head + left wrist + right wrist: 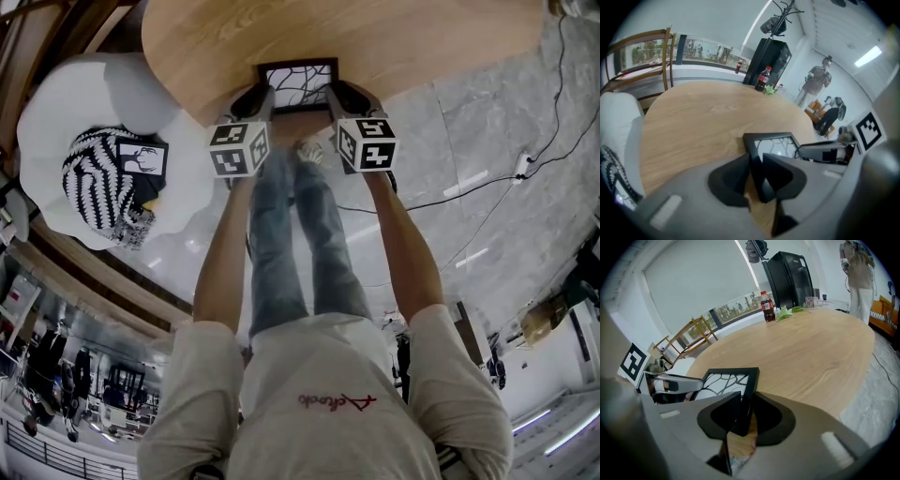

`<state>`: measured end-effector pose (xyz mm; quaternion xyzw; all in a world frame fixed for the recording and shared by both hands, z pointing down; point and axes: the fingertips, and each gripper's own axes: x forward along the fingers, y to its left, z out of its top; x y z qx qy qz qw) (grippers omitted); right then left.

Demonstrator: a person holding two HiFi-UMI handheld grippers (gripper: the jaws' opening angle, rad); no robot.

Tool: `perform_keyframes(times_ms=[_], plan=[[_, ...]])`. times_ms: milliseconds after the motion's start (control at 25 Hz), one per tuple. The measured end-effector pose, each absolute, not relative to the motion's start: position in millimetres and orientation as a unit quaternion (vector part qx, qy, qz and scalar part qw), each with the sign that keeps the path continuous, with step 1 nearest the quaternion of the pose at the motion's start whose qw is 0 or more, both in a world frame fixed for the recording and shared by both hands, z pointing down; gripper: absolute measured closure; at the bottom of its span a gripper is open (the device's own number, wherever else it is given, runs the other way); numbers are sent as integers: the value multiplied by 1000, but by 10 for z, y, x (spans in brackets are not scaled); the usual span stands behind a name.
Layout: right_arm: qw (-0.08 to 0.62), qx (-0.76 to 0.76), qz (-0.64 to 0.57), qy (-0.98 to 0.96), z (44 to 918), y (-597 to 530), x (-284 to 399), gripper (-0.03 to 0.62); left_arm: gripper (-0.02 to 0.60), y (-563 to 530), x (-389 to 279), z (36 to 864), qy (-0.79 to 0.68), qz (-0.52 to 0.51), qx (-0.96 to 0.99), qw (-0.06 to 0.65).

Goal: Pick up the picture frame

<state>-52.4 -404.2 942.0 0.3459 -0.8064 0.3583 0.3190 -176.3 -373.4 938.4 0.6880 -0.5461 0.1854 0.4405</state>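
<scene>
Our left hand-held gripper (757, 165) and right hand-held gripper (746, 402) clamp the frame (298, 81) by its sides near the counter (422, 37) edge; an uneven lift could twist it loose.

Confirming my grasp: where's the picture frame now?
Head view: the picture frame lies at the near edge of the wooden table, its left rail clamped in the left tongs and right rail in the right tongs.

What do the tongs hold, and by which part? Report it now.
Both grip the picture frame: the left tongs clamp its left side bar, the right tongs its right side bar.
</scene>
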Motion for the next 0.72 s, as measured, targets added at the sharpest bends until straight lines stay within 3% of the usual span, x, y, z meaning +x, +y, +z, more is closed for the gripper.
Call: perform_keyframes(times_ms=[720], plan=[[310,368,349,-804,9293,-4060,-518,513,502,-3733,-1772,9292,-556,171,683,441]])
